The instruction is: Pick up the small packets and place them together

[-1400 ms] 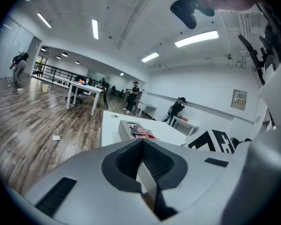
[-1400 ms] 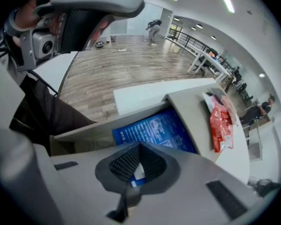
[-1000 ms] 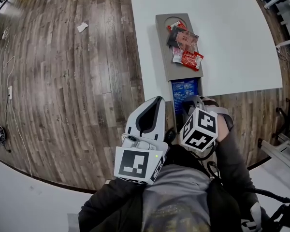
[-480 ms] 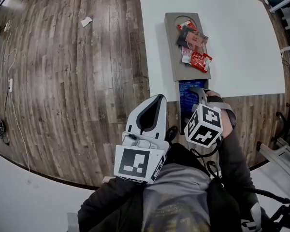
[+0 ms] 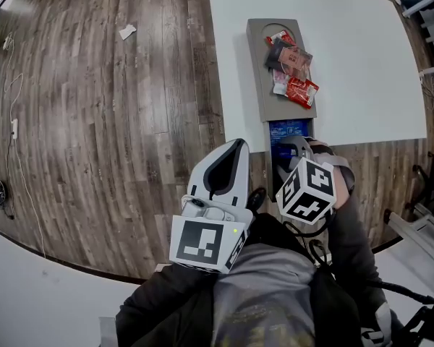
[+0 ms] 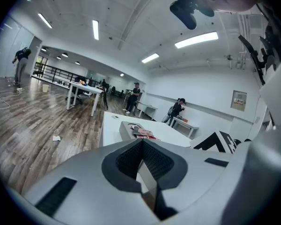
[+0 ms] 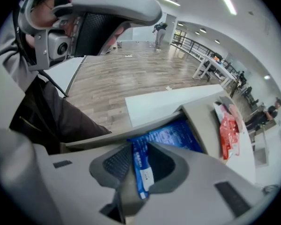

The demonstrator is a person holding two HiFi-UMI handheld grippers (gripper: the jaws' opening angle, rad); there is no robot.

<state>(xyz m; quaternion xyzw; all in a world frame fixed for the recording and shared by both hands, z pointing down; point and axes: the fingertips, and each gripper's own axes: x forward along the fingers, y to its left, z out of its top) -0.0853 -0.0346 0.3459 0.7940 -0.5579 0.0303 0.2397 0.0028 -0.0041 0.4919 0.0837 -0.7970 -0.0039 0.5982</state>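
While the right gripper points steeply down at the tray: step in hand is the pick of the blue packet, judged not yet secured
Right tongs: part way apart, jaws have just been closing; the packet's near edge stands up between the pads with a gap on either side, no pinch seen yet
Left tongs: left gripper has its jaws together with nothing in them, held nearly level by the person's body, short of the white table
Blue packet: near end of the grey tray, alone, well apart from the heap
Heap: red packets piled at the tray's far end, one corner hanging over the right rim
Grip: finish closing squarely across the raised edge; the film looks thin and slick, so take a fair bite, not the very lip
Lift: straight up until the packet clears the tray's rim, then carry
Placing: release low over the top of the heap so it does not slide off
Risk: packet folding or slipping out sideways; nudging the overhanging red packet onto the table
Left hand: best held out of the path
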